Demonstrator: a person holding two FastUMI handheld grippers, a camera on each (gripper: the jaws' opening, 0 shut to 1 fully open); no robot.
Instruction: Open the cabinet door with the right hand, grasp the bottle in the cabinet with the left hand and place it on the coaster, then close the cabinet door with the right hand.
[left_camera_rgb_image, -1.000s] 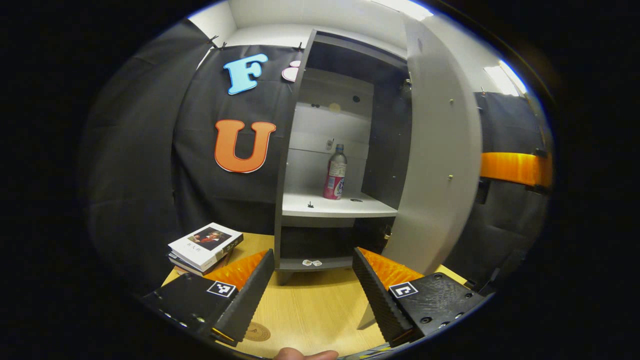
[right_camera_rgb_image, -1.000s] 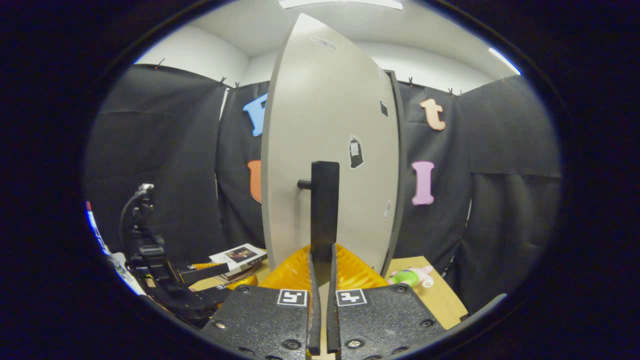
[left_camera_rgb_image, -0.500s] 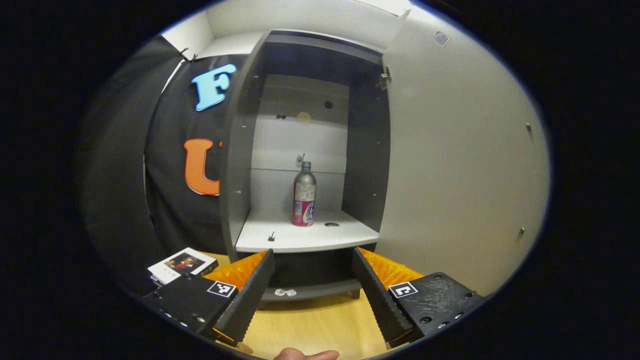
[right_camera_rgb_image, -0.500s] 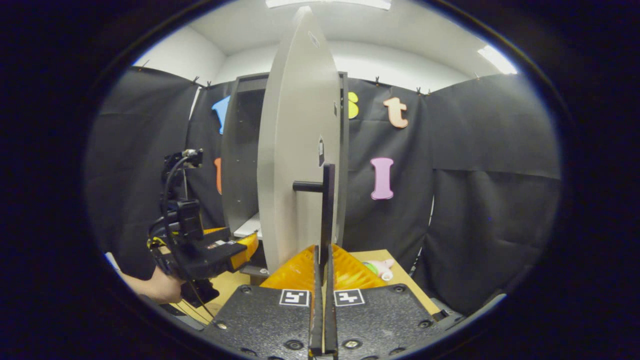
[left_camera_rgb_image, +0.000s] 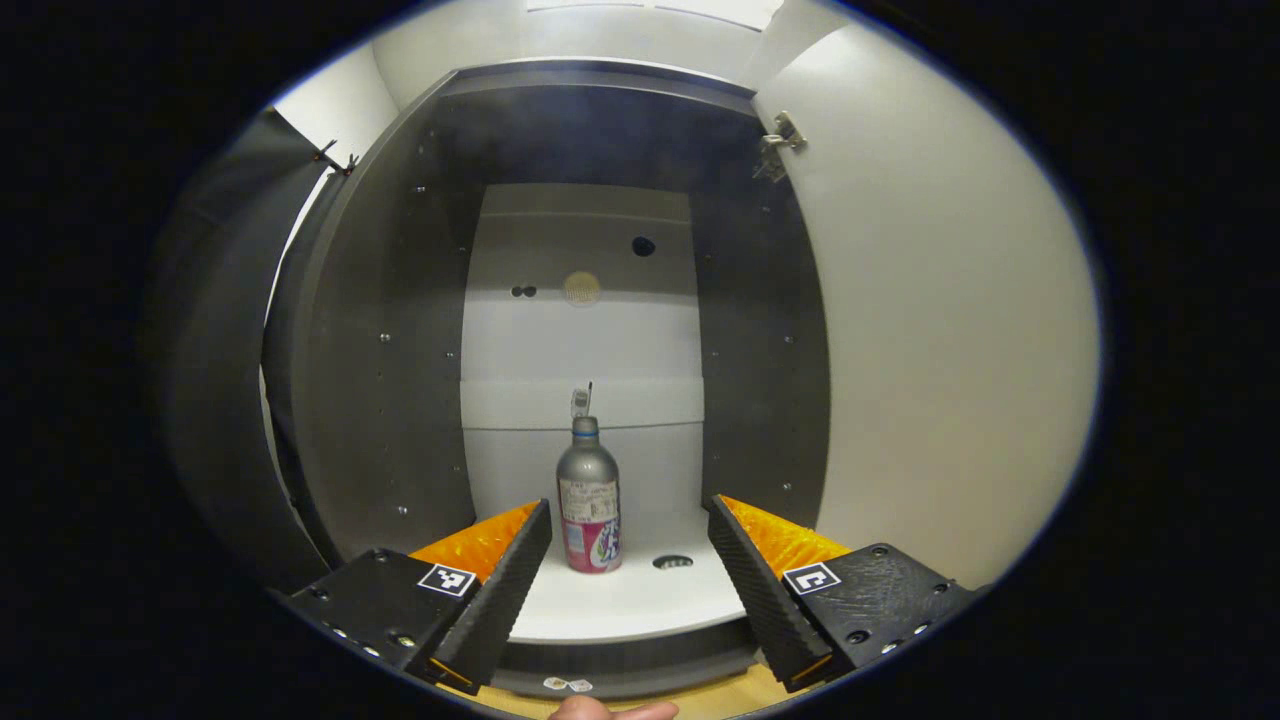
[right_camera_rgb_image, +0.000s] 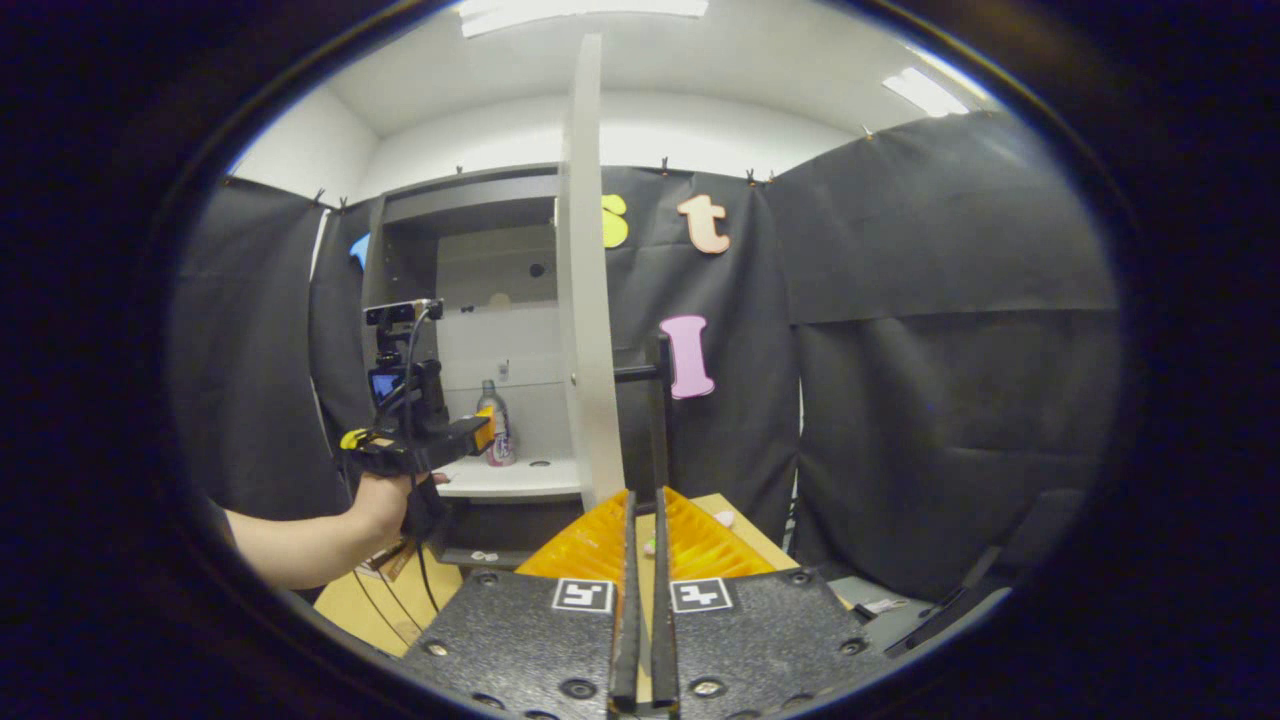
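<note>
Cabinet door (right_camera_rgb_image: 583, 290), a pale grey panel, stands swung wide and edge-on to my right gripper (right_camera_rgb_image: 640, 600), whose fingers are pressed close on the door's black bar handle (right_camera_rgb_image: 659, 430). My left gripper (left_camera_rgb_image: 628, 570) hangs at the mouth of the dark grey cabinet (left_camera_rgb_image: 400, 350), fingers spread wide and holding nothing. I see the silver bottle with a pink label (left_camera_rgb_image: 589, 497) upright on the white shelf (left_camera_rgb_image: 640, 605), just beyond and between the fingertips, untouched, with open shelf on both sides. In the right gripper view, a person's hand (right_camera_rgb_image: 385, 500) carries the left gripper in front of the shelf edge.
</note>
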